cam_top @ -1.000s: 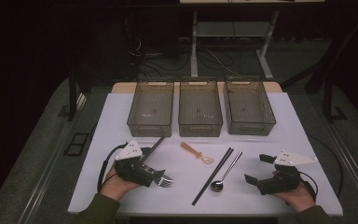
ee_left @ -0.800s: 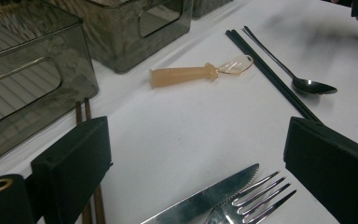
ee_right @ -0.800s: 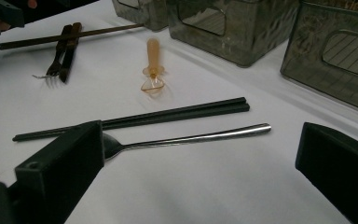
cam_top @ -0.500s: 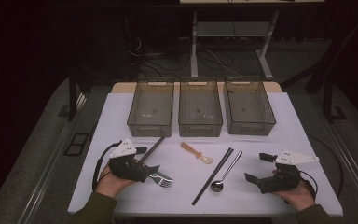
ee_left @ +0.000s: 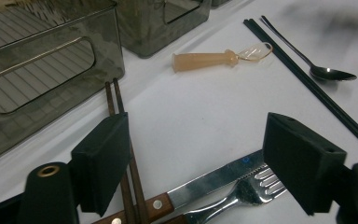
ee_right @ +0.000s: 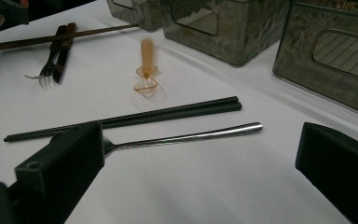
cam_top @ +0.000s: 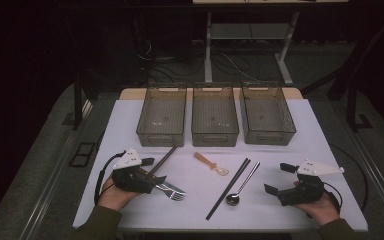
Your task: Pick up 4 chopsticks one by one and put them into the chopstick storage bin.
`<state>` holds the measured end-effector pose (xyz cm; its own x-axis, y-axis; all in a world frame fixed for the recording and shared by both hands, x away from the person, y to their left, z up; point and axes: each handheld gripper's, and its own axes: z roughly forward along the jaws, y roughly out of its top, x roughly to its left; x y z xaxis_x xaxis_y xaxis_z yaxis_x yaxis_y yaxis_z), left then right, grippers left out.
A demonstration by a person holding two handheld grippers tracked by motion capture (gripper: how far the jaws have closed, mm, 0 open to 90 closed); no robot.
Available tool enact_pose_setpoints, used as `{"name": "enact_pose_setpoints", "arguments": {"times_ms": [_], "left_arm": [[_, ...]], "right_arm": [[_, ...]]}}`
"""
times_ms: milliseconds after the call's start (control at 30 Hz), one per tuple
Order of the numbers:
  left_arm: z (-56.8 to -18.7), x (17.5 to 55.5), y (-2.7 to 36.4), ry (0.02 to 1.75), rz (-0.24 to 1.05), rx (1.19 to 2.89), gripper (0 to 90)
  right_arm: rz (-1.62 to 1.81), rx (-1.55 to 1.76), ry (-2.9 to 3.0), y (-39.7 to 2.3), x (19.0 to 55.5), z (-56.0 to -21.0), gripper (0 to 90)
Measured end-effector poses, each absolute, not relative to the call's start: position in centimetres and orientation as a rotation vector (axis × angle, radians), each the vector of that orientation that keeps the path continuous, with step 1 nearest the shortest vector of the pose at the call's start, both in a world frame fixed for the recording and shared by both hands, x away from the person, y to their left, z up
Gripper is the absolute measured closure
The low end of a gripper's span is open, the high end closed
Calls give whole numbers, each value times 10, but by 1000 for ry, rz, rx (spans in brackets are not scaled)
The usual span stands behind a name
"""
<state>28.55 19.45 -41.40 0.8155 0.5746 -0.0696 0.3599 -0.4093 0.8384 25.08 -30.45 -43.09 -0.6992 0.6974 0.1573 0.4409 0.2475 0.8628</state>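
Fork and knife between left tongs, jaws narrowing, not yet gripping; right tongs spread wide, empty.

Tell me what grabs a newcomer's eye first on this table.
Three empty smoky plastic bins stand in a row at the far side of the white table. Cutlery lies in front of them: black chopsticks, a steel spoon and an orange-handled utensil. The left claw straddles a knife, a fork and brown chopsticks, its jaws having just been closing.
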Motion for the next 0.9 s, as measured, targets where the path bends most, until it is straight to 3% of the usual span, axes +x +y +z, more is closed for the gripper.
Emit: {"name": "enact_pose_setpoints", "arguments": {"times_ms": [433,900], "left_arm": [[-419,288,213,748,319,2105,454],[-425,285,239,834,275,2106,683]], "right_arm": [[1430,1064,2258,-304,250,-431,12],[1423,1070,2255,-303,250,-431,12]]}}
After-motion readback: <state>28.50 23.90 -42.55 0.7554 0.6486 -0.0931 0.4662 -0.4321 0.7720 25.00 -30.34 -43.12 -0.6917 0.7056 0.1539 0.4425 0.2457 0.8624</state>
